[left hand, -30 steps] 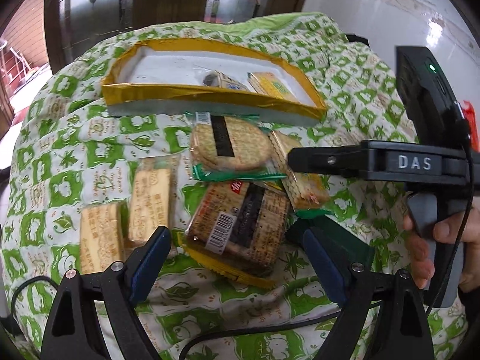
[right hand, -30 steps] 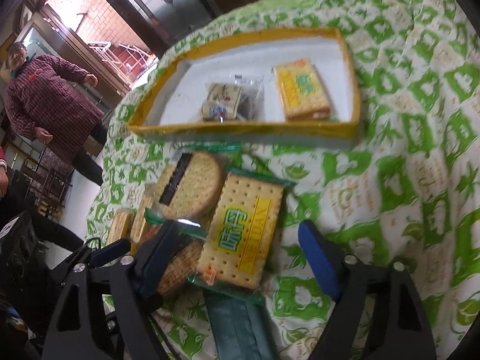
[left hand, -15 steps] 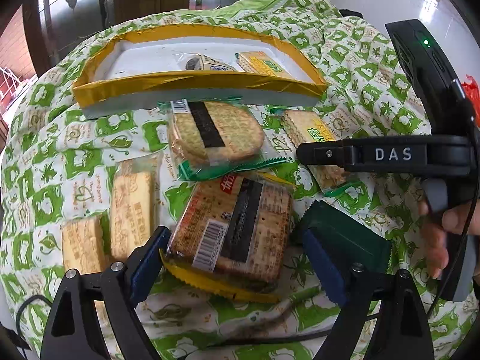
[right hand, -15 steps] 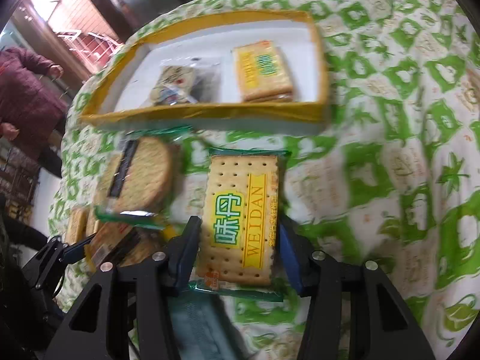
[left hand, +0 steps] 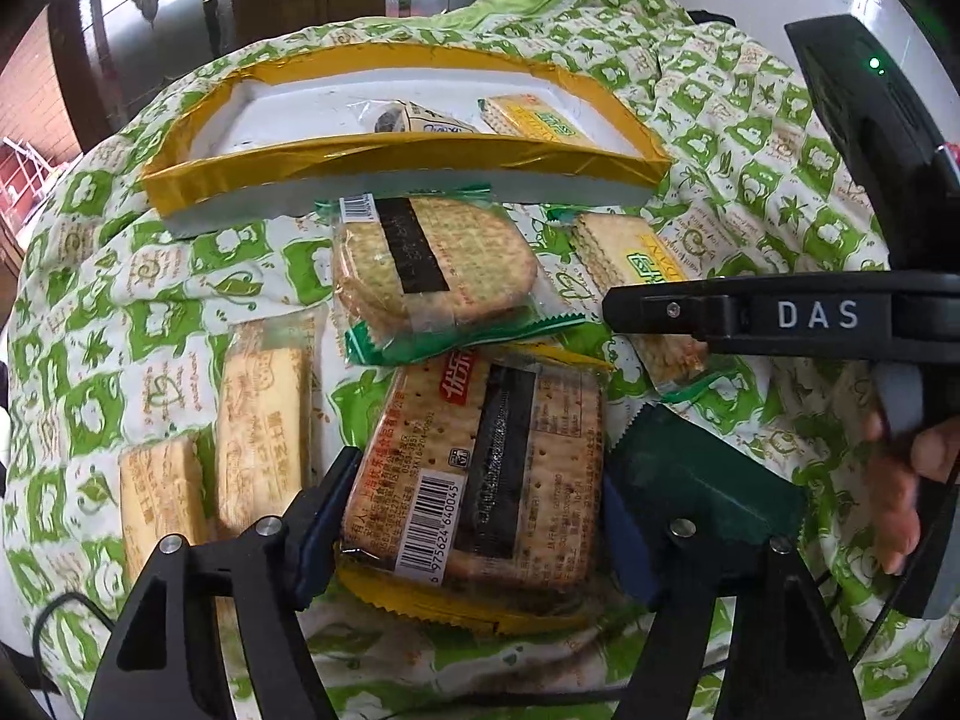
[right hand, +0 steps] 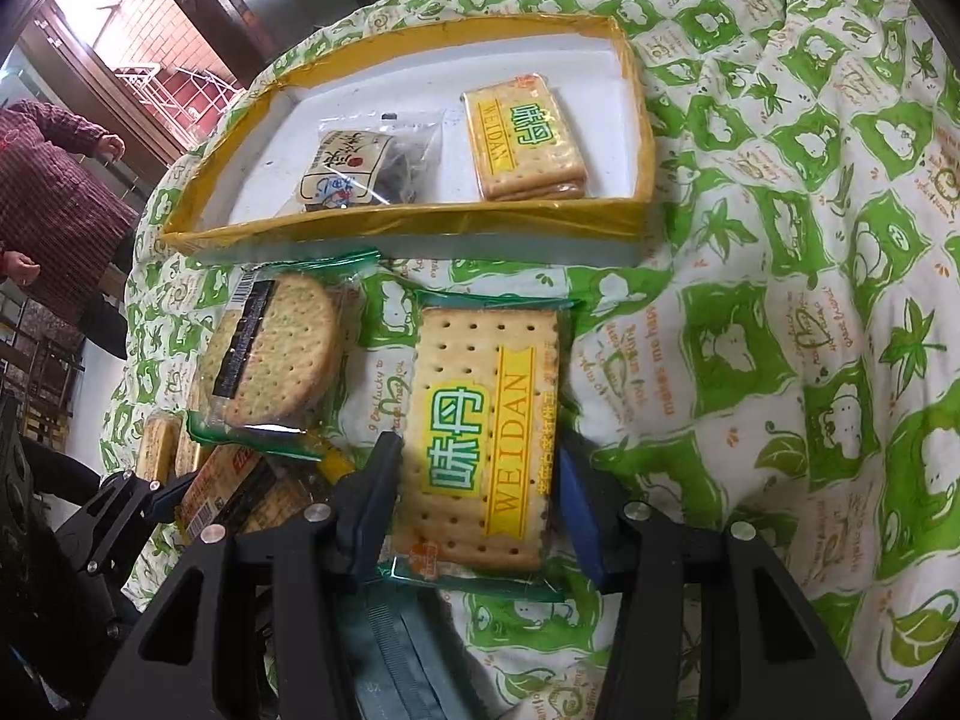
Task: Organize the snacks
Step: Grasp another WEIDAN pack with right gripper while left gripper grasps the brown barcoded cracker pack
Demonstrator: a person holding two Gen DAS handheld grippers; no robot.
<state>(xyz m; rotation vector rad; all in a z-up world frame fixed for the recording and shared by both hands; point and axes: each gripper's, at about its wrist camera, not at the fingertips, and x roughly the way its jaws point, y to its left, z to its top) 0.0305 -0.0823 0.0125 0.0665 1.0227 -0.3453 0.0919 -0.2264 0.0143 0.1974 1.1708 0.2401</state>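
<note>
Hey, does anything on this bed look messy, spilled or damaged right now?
Nothing looks spilled or torn. The loose packs are piled untidily: the round cracker pack overlaps the barcode cracker pack held in the left claw. Only two snacks are in the yellow tray. The right claw grips the Weidan cracker pack.

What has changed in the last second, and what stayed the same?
Both grippers closed: the left gripper on the barcode cracker pack, the right gripper on the WEIDAN pack. The yellow tray and the other snacks stayed put.
</note>
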